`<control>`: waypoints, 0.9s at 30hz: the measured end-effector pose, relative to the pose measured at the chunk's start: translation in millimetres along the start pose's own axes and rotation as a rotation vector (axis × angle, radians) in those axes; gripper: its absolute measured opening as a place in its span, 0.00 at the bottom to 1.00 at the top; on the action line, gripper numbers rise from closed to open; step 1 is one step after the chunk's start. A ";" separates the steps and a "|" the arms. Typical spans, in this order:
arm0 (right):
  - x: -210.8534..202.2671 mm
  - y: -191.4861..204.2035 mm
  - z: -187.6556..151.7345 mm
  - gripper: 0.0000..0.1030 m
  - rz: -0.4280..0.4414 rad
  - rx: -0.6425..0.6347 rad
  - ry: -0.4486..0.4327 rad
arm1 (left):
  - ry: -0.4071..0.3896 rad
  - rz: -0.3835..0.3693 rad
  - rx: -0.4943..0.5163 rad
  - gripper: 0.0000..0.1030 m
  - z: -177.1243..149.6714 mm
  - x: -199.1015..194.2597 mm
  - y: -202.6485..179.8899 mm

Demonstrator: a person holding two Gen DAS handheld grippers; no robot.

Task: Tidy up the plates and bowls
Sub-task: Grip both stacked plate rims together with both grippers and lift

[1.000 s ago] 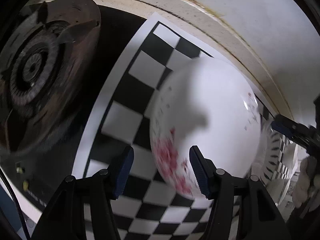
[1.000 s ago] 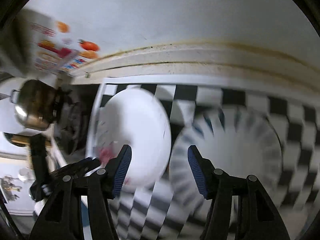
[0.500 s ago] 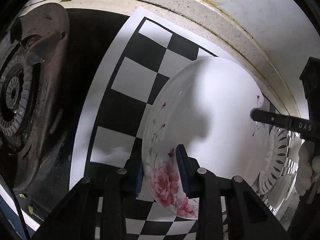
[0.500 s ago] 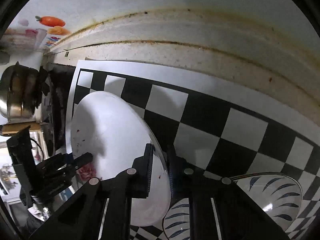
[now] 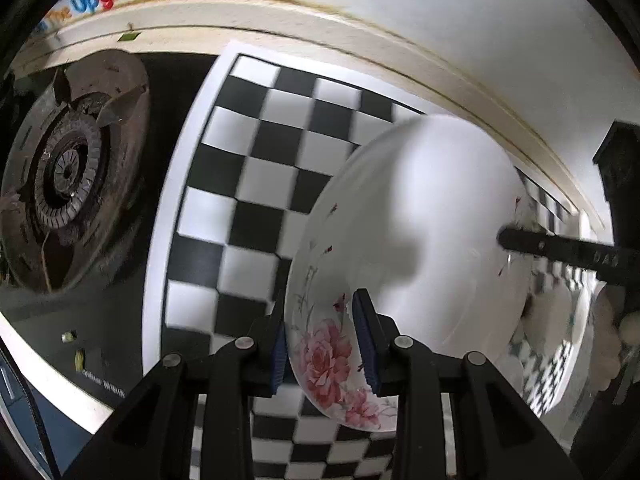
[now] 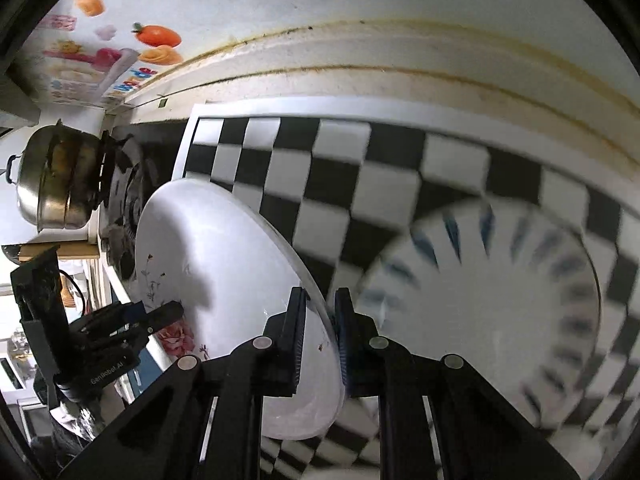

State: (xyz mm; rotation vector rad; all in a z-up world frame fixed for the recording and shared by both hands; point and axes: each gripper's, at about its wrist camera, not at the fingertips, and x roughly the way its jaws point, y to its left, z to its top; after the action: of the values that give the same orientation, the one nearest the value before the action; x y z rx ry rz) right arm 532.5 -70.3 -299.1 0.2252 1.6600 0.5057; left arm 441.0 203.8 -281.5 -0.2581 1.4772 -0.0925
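A white plate with pink flowers (image 5: 420, 240) hangs above the checkered mat (image 5: 256, 184), held by both grippers at opposite rims. My left gripper (image 5: 322, 344) is shut on the flowered rim. In the right wrist view the same flowered plate (image 6: 224, 264) is tilted, with my right gripper (image 6: 322, 336) shut on its near rim. The left gripper (image 6: 160, 314) shows at the plate's far edge there, and the right gripper's finger (image 5: 560, 248) crosses the rim in the left wrist view. A white plate with blue streaks (image 6: 500, 304) lies on the checkered mat (image 6: 392, 184) to the right, blurred.
A black gas burner (image 5: 68, 176) sits left of the mat. A steel pot (image 6: 56, 184) stands on the hob further left. The counter's pale back ledge (image 6: 400, 80) and a white wall with fruit stickers (image 6: 156, 36) run behind.
Both grippers went from open to shut on the flowered plate's rims. The plate has since lifted off the mat and now hangs tilted.
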 end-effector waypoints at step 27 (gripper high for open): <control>-42.5 -155.6 -320.7 0.16 0.071 0.438 -0.032 | 0.206 0.040 0.433 0.27 -124.0 65.2 -176.1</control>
State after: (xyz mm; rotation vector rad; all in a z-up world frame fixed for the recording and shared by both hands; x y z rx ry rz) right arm 247.7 -288.7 -305.6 0.6119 1.7211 0.1827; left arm 341.3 4.7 -313.6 0.1368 1.6231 -0.4112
